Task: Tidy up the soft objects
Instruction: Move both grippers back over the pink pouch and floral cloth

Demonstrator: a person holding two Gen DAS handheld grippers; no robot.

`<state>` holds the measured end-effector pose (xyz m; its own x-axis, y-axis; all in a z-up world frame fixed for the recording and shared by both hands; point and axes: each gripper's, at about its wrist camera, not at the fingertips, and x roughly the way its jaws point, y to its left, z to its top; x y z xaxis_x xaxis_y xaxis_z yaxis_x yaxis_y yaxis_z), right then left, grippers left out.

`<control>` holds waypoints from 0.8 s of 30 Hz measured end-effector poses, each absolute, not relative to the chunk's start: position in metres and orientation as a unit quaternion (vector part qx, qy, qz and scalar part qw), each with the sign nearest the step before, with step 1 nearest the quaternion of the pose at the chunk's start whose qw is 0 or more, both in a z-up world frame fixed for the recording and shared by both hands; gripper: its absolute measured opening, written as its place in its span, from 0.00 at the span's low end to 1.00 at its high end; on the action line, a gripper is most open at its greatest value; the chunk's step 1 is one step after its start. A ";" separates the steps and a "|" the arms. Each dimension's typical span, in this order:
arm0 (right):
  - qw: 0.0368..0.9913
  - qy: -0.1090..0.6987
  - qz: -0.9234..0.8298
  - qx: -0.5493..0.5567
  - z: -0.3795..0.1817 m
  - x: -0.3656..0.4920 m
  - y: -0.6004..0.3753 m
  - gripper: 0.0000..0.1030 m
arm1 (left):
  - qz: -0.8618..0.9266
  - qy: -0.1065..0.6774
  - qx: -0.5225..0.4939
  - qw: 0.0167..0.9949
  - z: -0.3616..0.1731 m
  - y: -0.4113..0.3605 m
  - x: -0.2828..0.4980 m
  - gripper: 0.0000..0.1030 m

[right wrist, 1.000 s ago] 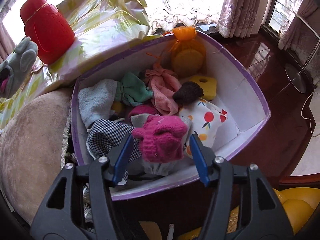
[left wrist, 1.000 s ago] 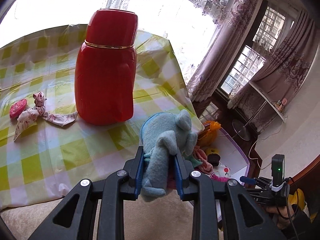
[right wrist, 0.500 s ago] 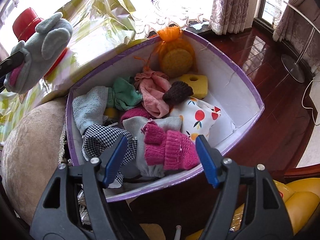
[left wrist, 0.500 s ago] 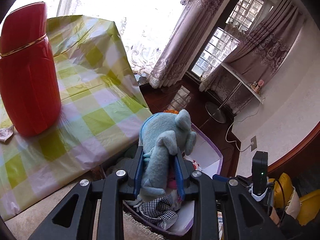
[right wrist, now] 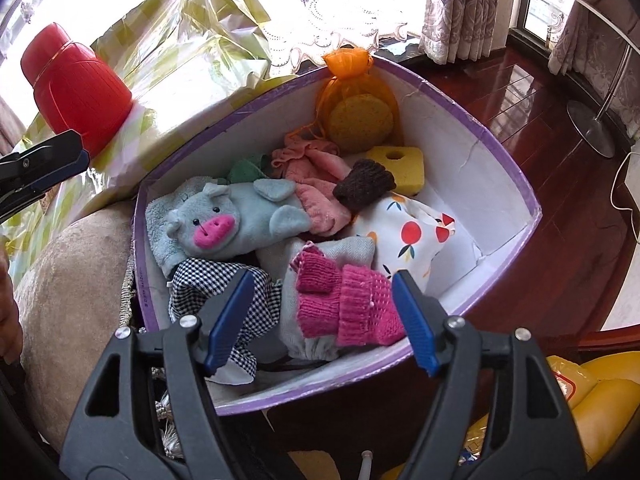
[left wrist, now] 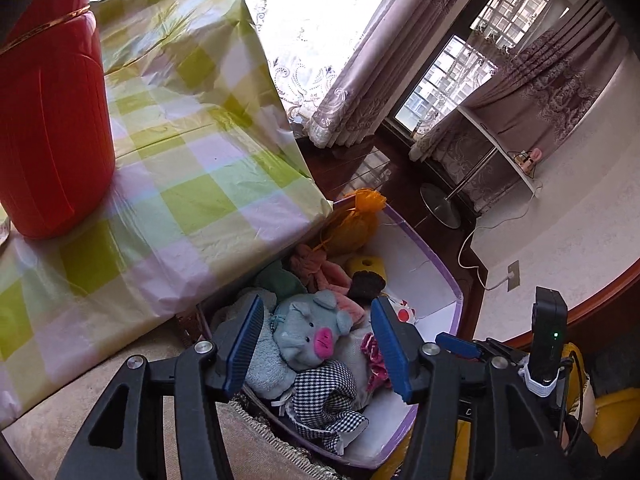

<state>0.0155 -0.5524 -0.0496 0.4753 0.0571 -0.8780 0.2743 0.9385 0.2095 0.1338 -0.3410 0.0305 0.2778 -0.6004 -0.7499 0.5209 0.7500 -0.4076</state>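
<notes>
A grey-blue plush pig (left wrist: pixel 306 334) with a pink snout lies in the purple-rimmed white box (left wrist: pixel 448 280), on top of other soft things. It also shows in the right wrist view (right wrist: pixel 236 220), at the left of the box (right wrist: pixel 504 168). My left gripper (left wrist: pixel 316 346) is open and empty above the pig. My right gripper (right wrist: pixel 320 320) is open and empty over the box's near side, above a pink knitted glove (right wrist: pixel 344 304). The left gripper's fingertips (right wrist: pixel 52 160) show at the left edge of the right wrist view.
The box also holds a checked cloth (right wrist: pixel 224 284), a fruit-print pouch (right wrist: pixel 412 236), a yellow sponge (right wrist: pixel 400 164), an orange mesh bag (right wrist: pixel 356 100) and a pink towel (right wrist: pixel 316 184). A red jar (left wrist: pixel 48 128) stands on the green-checked tablecloth (left wrist: pixel 192 184). A beige cushion (right wrist: pixel 68 280) lies left of the box.
My left gripper carried the plush pig from the table to over the box, opened and let it go. The pig now lies in the box. My right gripper stayed open over the box.
</notes>
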 end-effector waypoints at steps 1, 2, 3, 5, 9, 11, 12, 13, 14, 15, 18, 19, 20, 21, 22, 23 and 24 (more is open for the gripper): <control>0.844 0.507 -0.062 0.162 -0.049 0.017 -0.550 0.72 | -0.349 0.488 -0.044 0.799 0.030 -0.338 0.134 0.55; 0.845 0.506 -0.058 0.161 -0.048 0.019 -0.548 0.72 | -0.346 0.488 -0.046 0.800 0.030 -0.334 0.134 0.55; 0.846 0.505 -0.055 0.160 -0.047 0.020 -0.544 0.72 | -0.342 0.488 -0.049 0.801 0.029 -0.331 0.134 0.55; 0.849 0.502 -0.049 0.159 -0.043 0.023 -0.538 0.72 | -0.335 0.489 -0.054 0.804 0.028 -0.323 0.134 0.55; 0.854 0.495 -0.030 0.156 -0.037 0.032 -0.521 0.72 | -0.312 0.483 -0.067 0.815 0.028 -0.300 0.136 0.55; 0.857 0.492 -0.018 0.153 -0.034 0.037 -0.510 0.73 | -0.295 0.477 -0.072 0.825 0.029 -0.285 0.136 0.55; 0.858 0.492 -0.012 0.151 -0.032 0.040 -0.504 0.73 | -0.285 0.475 -0.075 0.829 0.030 -0.276 0.136 0.55; 0.858 0.491 -0.005 0.148 -0.031 0.043 -0.497 0.73 | -0.275 0.472 -0.077 0.834 0.030 -0.267 0.137 0.55; 0.859 0.491 0.002 0.145 -0.029 0.045 -0.489 0.73 | -0.266 0.469 -0.079 0.838 0.031 -0.258 0.137 0.55; 0.860 0.490 0.008 0.142 -0.028 0.048 -0.482 0.73 | -0.256 0.466 -0.082 0.843 0.031 -0.248 0.137 0.55; 0.864 0.485 0.031 0.133 -0.022 0.057 -0.456 0.73 | -0.223 0.455 -0.090 0.857 0.035 -0.217 0.137 0.55; 0.865 0.483 0.041 0.128 -0.020 0.060 -0.446 0.74 | -0.211 0.451 -0.092 0.862 0.036 -0.206 0.137 0.55; 0.867 0.481 0.051 0.122 -0.018 0.063 -0.436 0.74 | -0.197 0.446 -0.092 0.868 0.037 -0.195 0.136 0.55; 0.868 0.479 0.061 0.115 -0.016 0.067 -0.426 0.74 | -0.184 0.442 -0.093 0.873 0.039 -0.183 0.136 0.55; 0.869 0.478 0.071 0.110 -0.014 0.070 -0.416 0.74 | -0.171 0.438 -0.095 0.877 0.040 -0.172 0.136 0.55; 0.869 0.476 0.082 0.108 -0.013 0.073 -0.406 0.74 | -0.158 0.435 -0.100 0.881 0.040 -0.159 0.135 0.55; 0.869 0.474 0.095 0.105 -0.011 0.077 -0.396 0.74 | -0.147 0.433 -0.107 0.883 0.039 -0.147 0.135 0.55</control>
<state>0.0768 -0.3959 -0.0114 0.5323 0.2648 -0.8041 -0.0649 0.9598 0.2731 0.1349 -0.1468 0.0395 0.5813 -0.3524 -0.7334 0.1671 0.9338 -0.3163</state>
